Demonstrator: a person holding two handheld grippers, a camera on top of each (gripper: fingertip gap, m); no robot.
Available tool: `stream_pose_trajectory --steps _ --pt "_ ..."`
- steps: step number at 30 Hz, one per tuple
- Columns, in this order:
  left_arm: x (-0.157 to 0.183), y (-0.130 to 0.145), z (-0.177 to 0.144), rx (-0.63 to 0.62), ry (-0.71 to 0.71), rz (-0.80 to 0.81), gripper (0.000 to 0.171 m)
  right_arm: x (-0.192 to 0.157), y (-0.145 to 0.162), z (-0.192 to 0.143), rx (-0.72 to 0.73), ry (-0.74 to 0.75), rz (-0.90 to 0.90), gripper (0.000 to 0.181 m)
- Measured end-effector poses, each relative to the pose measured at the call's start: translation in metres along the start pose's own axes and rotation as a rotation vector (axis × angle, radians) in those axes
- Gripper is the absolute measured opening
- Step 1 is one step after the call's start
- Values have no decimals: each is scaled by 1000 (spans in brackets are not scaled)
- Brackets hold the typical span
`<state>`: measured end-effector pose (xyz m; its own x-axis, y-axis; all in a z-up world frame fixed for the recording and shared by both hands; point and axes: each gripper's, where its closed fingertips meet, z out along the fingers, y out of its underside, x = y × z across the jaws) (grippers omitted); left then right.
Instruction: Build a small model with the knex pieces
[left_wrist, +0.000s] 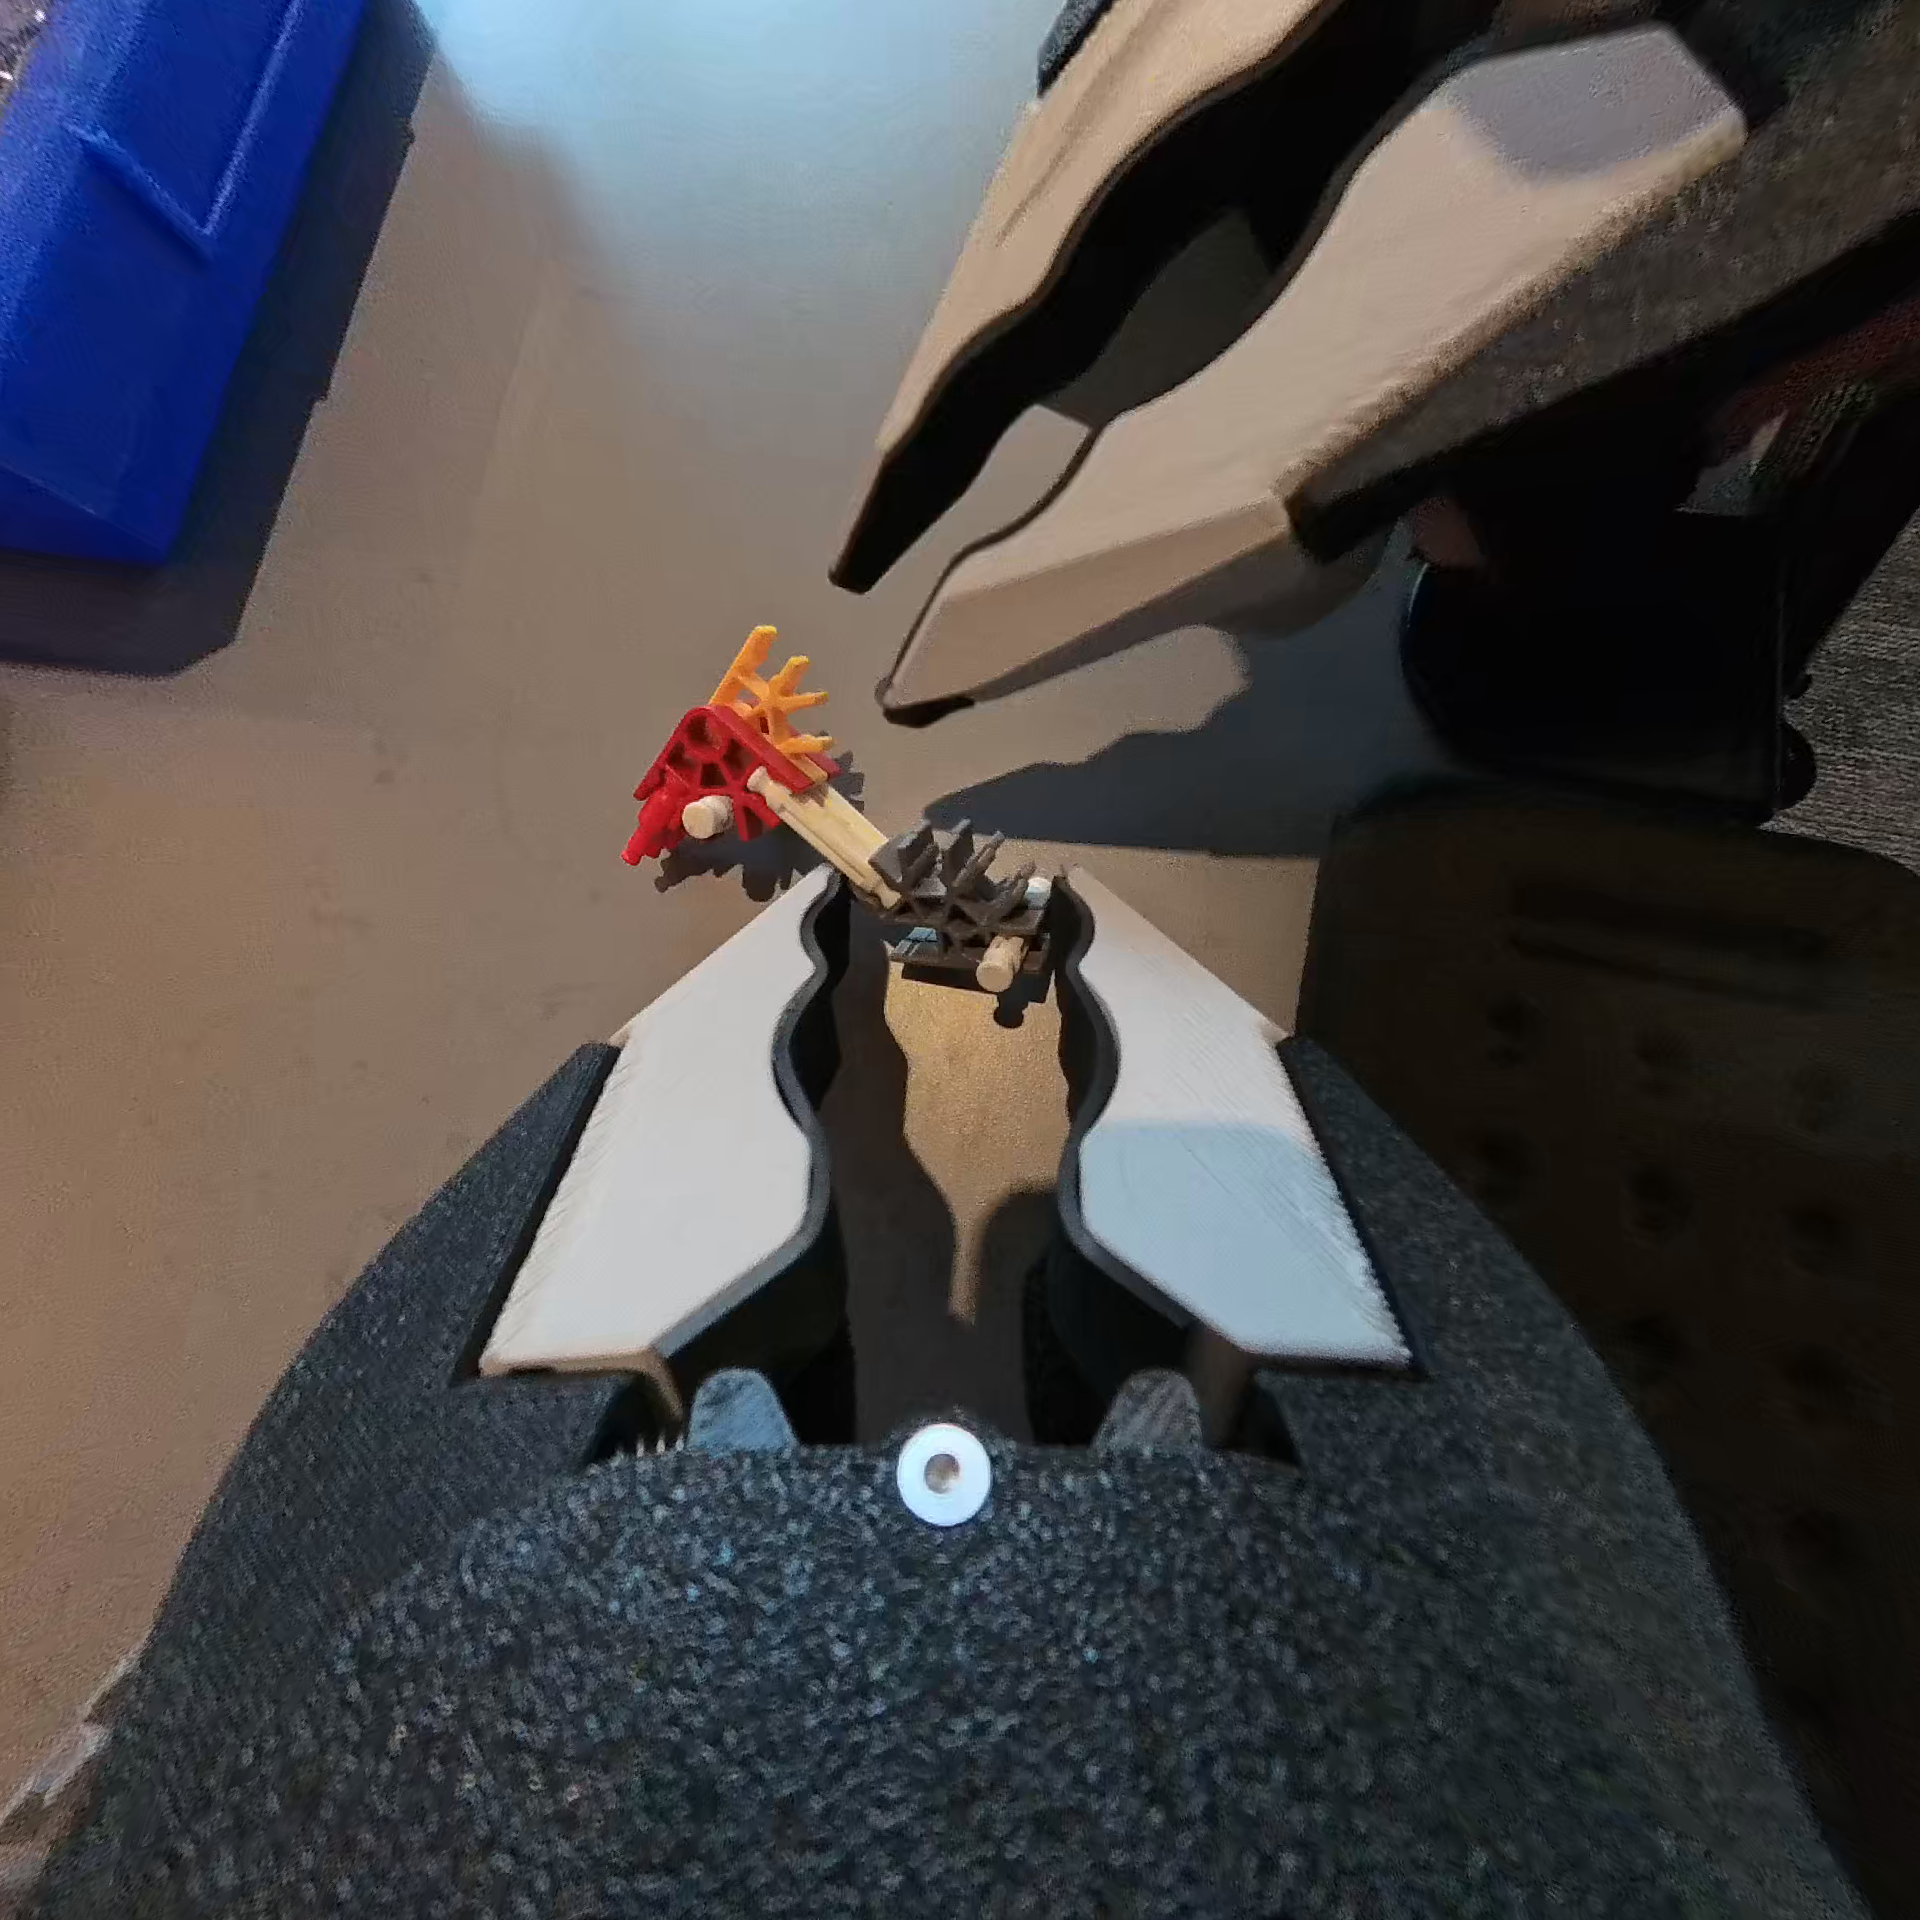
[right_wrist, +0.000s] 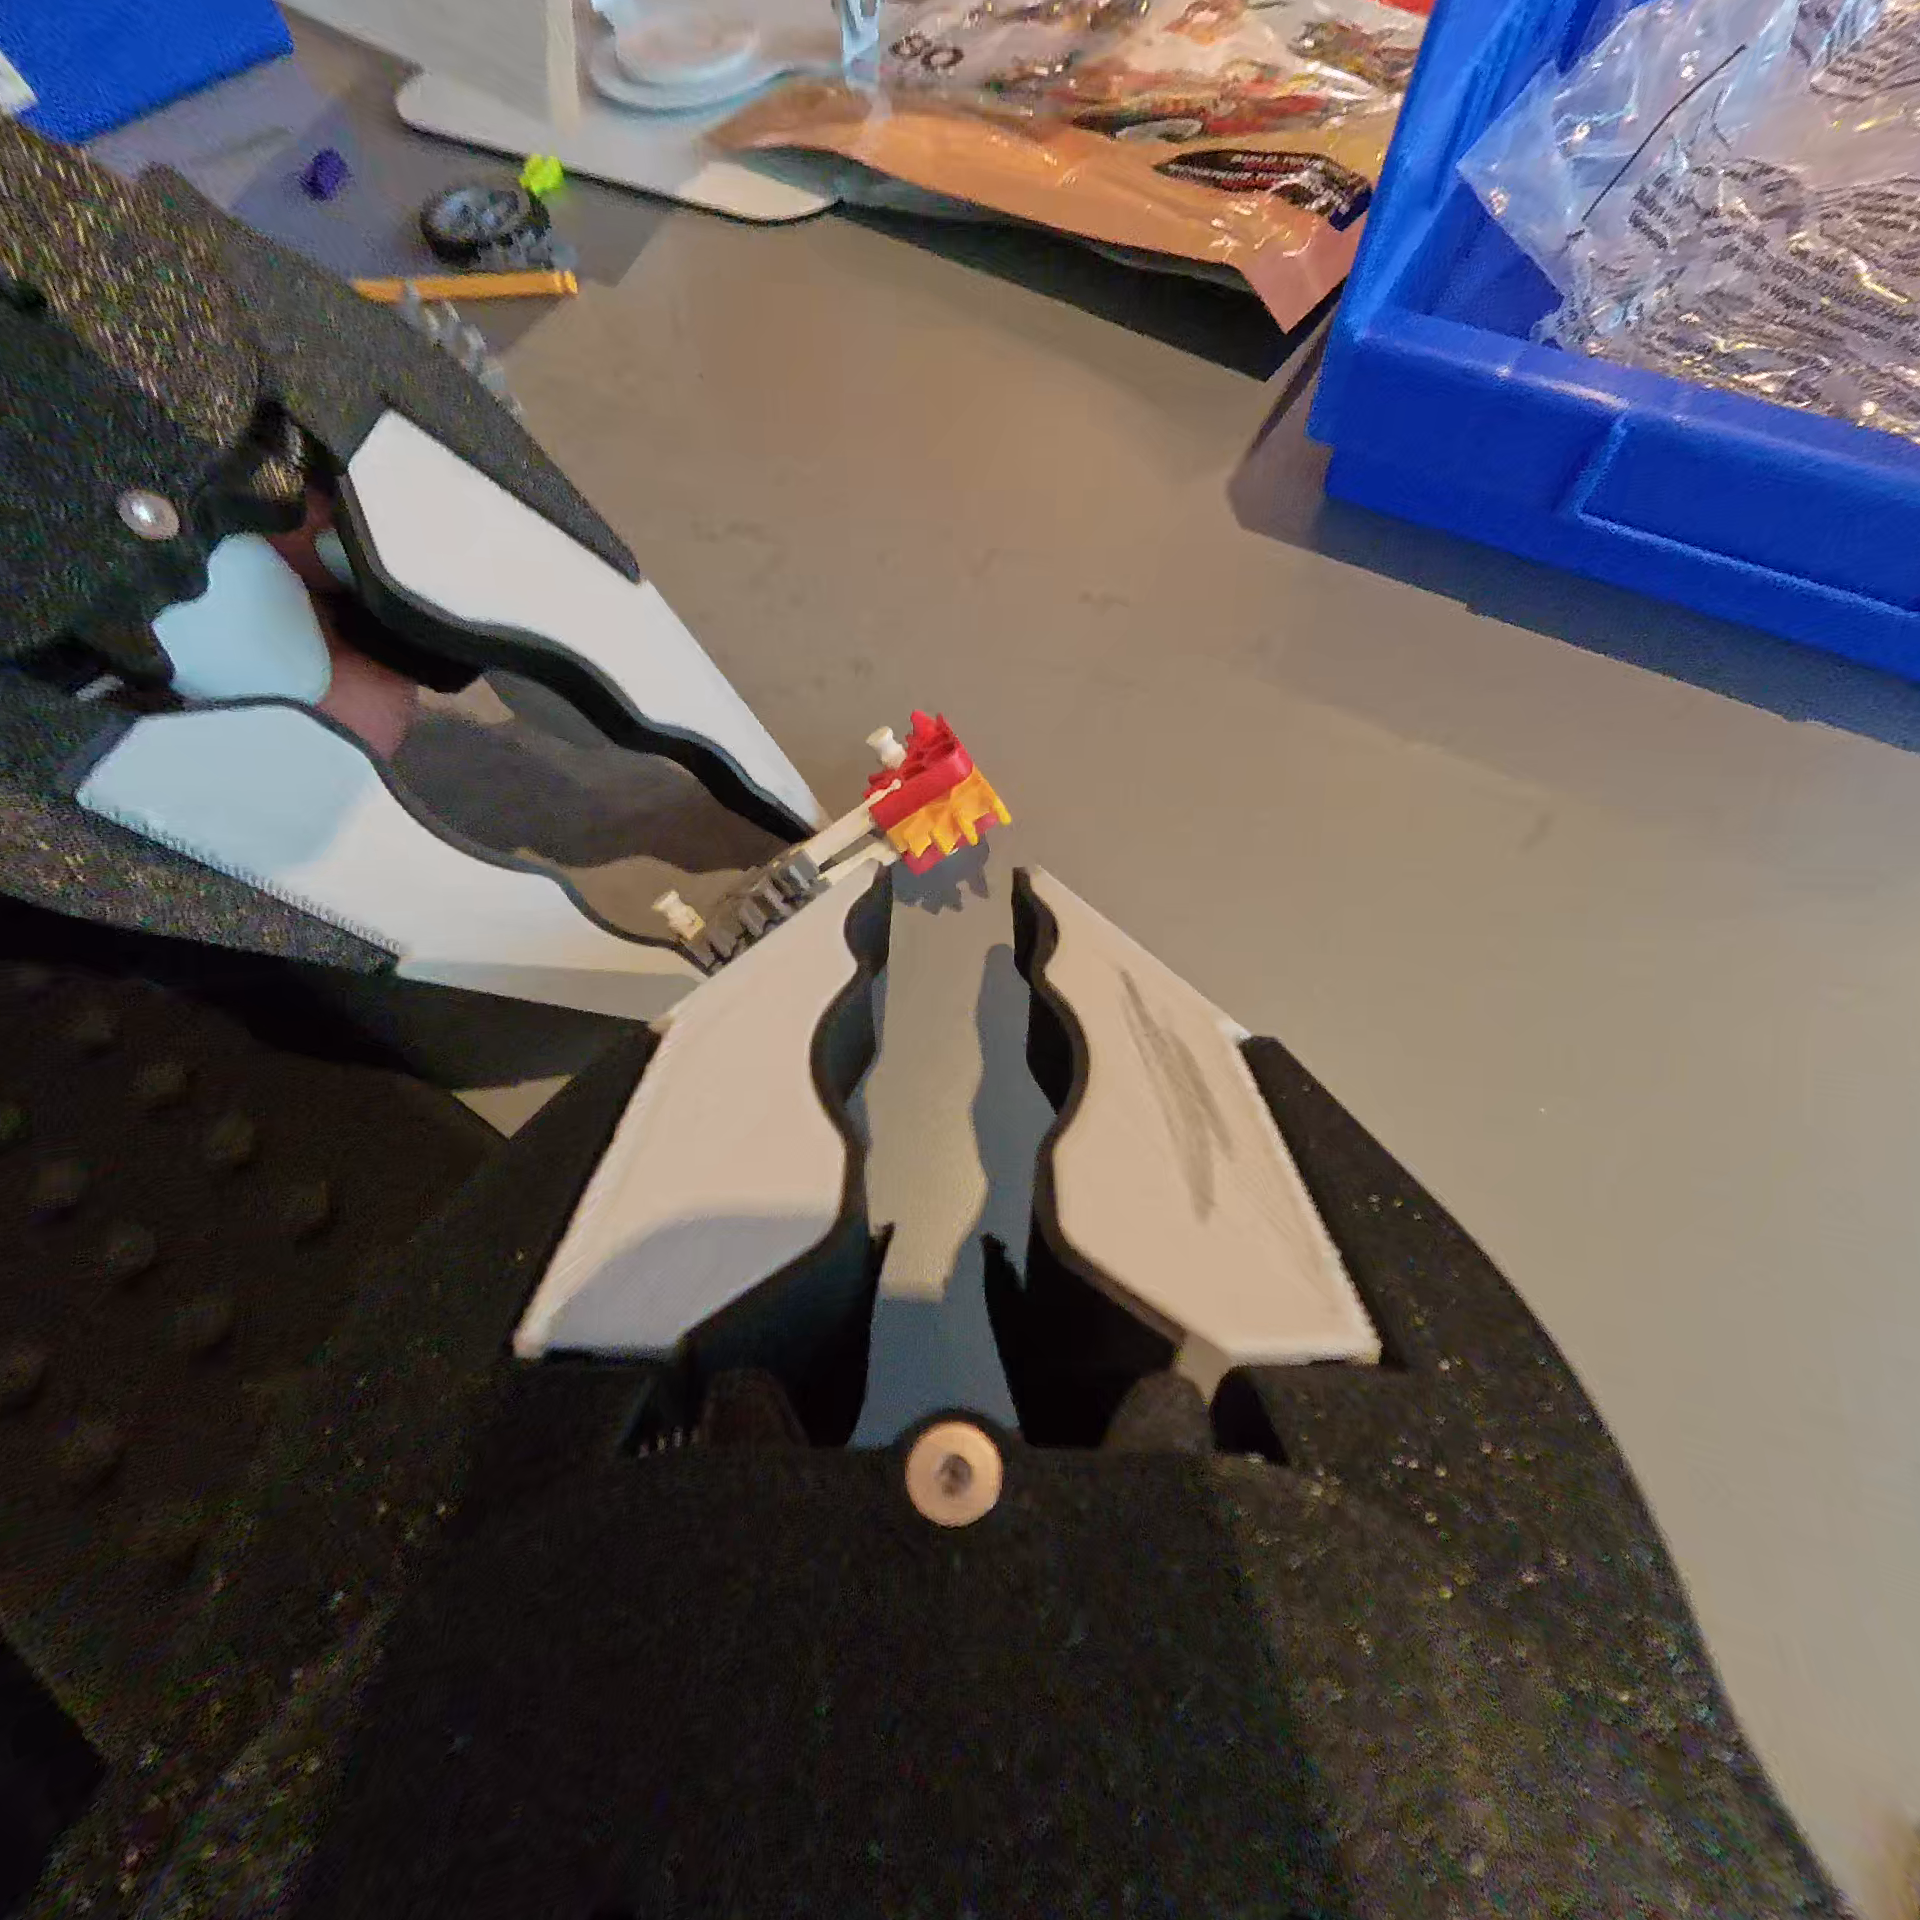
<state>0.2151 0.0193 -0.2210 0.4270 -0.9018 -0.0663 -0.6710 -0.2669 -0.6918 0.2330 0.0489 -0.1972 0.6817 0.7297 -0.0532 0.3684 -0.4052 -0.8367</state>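
A small toy assembly (left_wrist: 800, 800) has a grey connector (left_wrist: 951, 894), white rods (left_wrist: 821, 821), a red connector (left_wrist: 707, 769) and an orange connector (left_wrist: 774, 696). My left gripper (left_wrist: 951, 894) is shut on the grey connector and holds the assembly just above the grey table (left_wrist: 468, 831). The left gripper also shows in the right wrist view (right_wrist: 758, 899), coming in from the left. My right gripper (right_wrist: 954, 883) is open and empty. Its tips sit just short of the red and orange end (right_wrist: 935, 800). In the left wrist view the right gripper (left_wrist: 878, 644) hangs above the orange connector.
A blue bin (right_wrist: 1610, 416) with clear plastic bags stands at the right; it also shows in the left wrist view (left_wrist: 135, 260). A printed bag (right_wrist: 1091, 104), a white stand base (right_wrist: 520, 104), a black wheel (right_wrist: 483, 218), a yellow rod (right_wrist: 462, 286) and small green and purple pieces lie at the back. My hands' fingertips stand some 4 cm from each other.
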Motion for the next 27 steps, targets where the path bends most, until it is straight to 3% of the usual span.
stream_pose_trajectory --steps 4,10,21,27 --pt "-1 -2 -1 17 -73 109 37 2 -3 -2 21 -41 48 28" --pt "1 -17 -18 55 -293 488 38 -1 -21 -11 120 -142 188 34" --pt "5 -34 -59 194 -402 783 38 -32 -58 -33 300 -441 298 23" --pt "1 -33 -77 148 -504 1028 37 -47 -74 -40 365 -518 270 24"
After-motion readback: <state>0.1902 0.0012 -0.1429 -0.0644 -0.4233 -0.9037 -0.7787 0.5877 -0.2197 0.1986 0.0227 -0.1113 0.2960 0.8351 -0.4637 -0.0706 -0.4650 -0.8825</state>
